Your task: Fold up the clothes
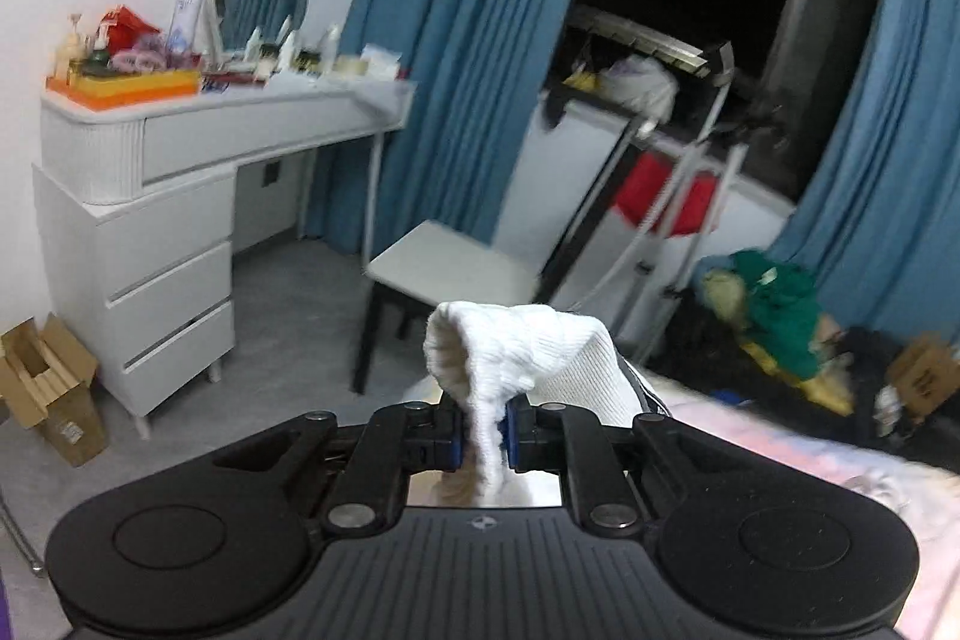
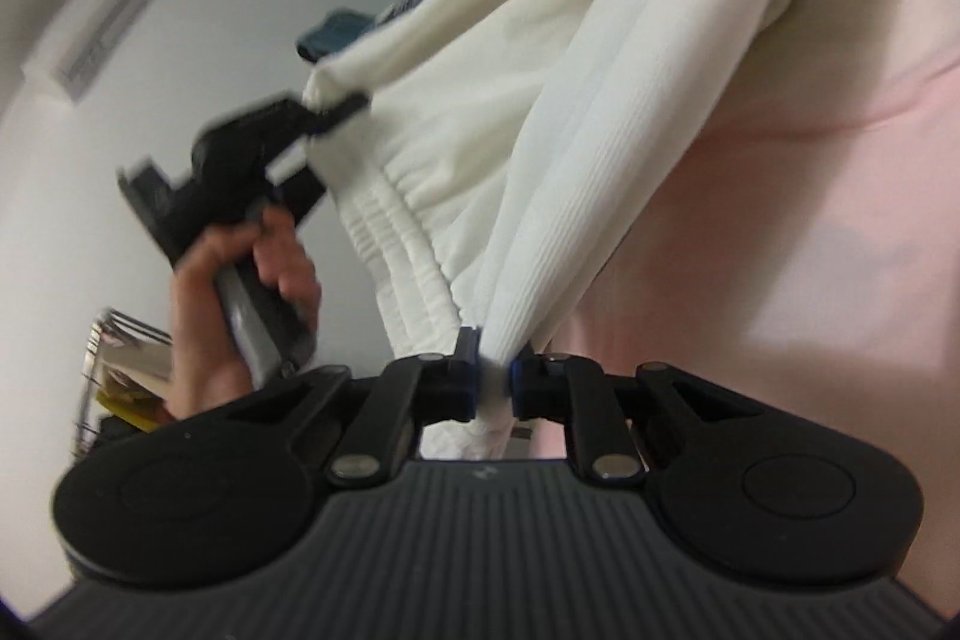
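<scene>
Both claws — clamped on white garment [image 2: 540, 112]

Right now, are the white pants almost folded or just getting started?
Just getting started. Done: the white pants are picked up. In hand: the left hand-held gripper and the right hand-held gripper each pinch the elastic waistband, and the legs hang loosely over the pink bedding. Left: laying them flat and making every fold; no fold shows yet.

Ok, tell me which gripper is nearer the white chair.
Left. The left gripper, clamping the white garment, faces the white chair just ahead; the right gripper view shows no chair.
</scene>
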`<state>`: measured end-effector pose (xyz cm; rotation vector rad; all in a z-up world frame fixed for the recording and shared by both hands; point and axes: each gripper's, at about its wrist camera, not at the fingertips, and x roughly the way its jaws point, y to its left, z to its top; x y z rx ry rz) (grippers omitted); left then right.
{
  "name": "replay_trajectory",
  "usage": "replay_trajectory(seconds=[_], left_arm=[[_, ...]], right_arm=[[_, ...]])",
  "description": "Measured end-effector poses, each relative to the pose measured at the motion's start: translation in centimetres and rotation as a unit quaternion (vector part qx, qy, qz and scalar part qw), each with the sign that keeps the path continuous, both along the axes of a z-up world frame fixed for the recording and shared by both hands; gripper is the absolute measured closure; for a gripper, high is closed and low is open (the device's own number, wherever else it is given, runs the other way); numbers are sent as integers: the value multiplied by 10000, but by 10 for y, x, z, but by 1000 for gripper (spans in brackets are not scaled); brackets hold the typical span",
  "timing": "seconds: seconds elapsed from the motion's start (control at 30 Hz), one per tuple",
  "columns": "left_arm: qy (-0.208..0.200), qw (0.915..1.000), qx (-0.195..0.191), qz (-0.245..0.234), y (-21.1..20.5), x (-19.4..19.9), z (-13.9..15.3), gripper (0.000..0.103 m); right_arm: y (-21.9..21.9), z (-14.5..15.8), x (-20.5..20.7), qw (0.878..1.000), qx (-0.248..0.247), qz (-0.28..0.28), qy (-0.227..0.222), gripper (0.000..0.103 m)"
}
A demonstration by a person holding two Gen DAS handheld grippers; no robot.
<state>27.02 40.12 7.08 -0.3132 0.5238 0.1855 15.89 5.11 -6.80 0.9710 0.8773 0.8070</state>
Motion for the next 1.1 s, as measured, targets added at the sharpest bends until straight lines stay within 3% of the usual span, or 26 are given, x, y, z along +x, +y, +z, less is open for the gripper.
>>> replay_trajectory(seconds=[0.1,0.27,0.33,0.4,0.47,0.5,0.53,0.57,0.7,0.83,0.97,1.1], left_arm=[[334,9993,89,121,19,33,-42,89],[573,9975,-298,302,50,50,-99,85],[514,9976,-385,241,57,48,-104,79],[578,9978,-324,99,60,44,-103,67],[642,9977,-235,-32,59,35,-99,45],[635,9978,-195,-43,55,25,-96,40],[621,9979,-157,-46,50,15,-92,28],[582,9982,-141,-69,48,5,-88,19],[483,9987,-61,-146,19,-41,-68,19],[377,9988,41,-308,-16,-83,-51,18],[120,9981,251,-548,-71,-118,-41,19],[-136,9955,448,-819,-133,-150,-42,19]], right_arm=[[25,-21,22,9993,-333,73,155,90],[34,-42,40,9986,-356,112,385,90],[32,-42,41,9985,-321,125,417,88],[29,-36,41,9987,-380,145,314,85],[27,-25,42,9984,-521,200,85,72],[27,-23,41,9980,-586,221,-12,54],[26,-21,37,9976,-645,224,-105,31],[24,-17,32,9970,-714,199,-212,21],[18,9,21,9917,-1109,318,-573,18],[-10,42,3,9805,-1637,54,-1083,18],[-58,70,-18,9642,-2145,-320,-1529,18],[-114,97,-41,9390,-2683,-809,-1992,18]])
